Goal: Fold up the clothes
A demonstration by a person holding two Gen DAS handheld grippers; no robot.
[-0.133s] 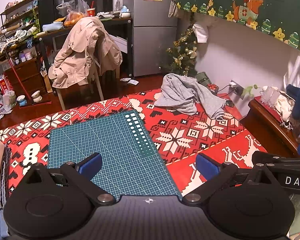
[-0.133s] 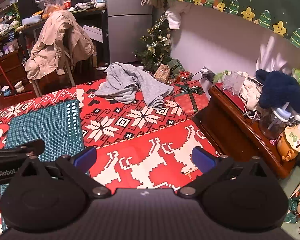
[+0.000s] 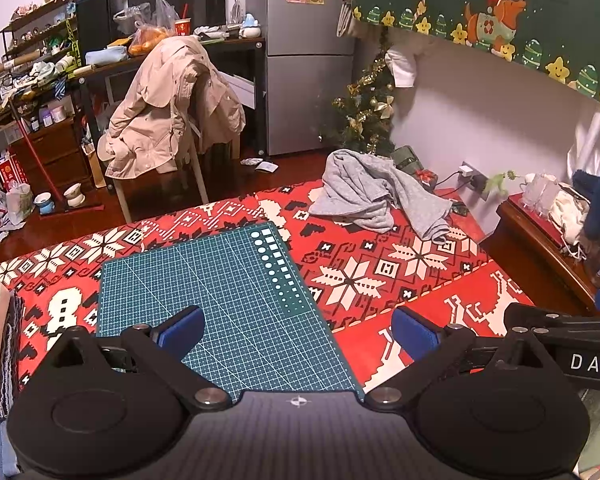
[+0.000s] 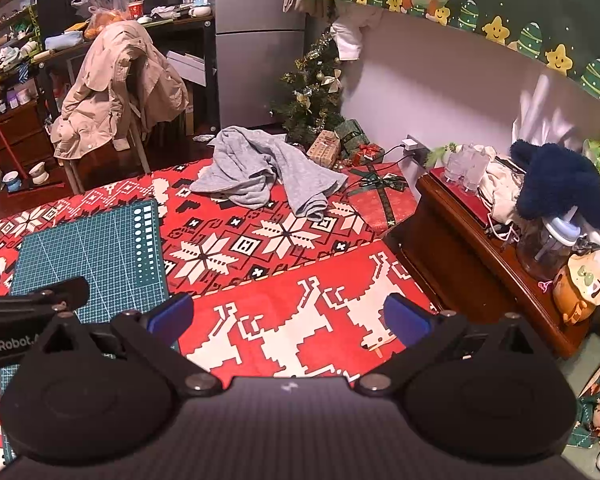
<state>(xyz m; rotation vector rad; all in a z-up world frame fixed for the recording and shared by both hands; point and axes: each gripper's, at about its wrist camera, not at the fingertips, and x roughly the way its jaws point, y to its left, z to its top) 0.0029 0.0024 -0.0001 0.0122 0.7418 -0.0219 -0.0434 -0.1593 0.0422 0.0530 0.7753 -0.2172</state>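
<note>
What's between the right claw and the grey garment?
Only bare red patterned blanket between the right claw and the grey garment; right wrist view.

A grey garment [image 3: 374, 196] lies crumpled and unfolded in a loose heap at the far end of a red patterned blanket [image 3: 380, 280], near the wall. Its cloth is bunched in soft ridges, with one long part trailing toward the blanket's right edge. It lies well apart from the green cutting mat [image 3: 220, 300].
</note>
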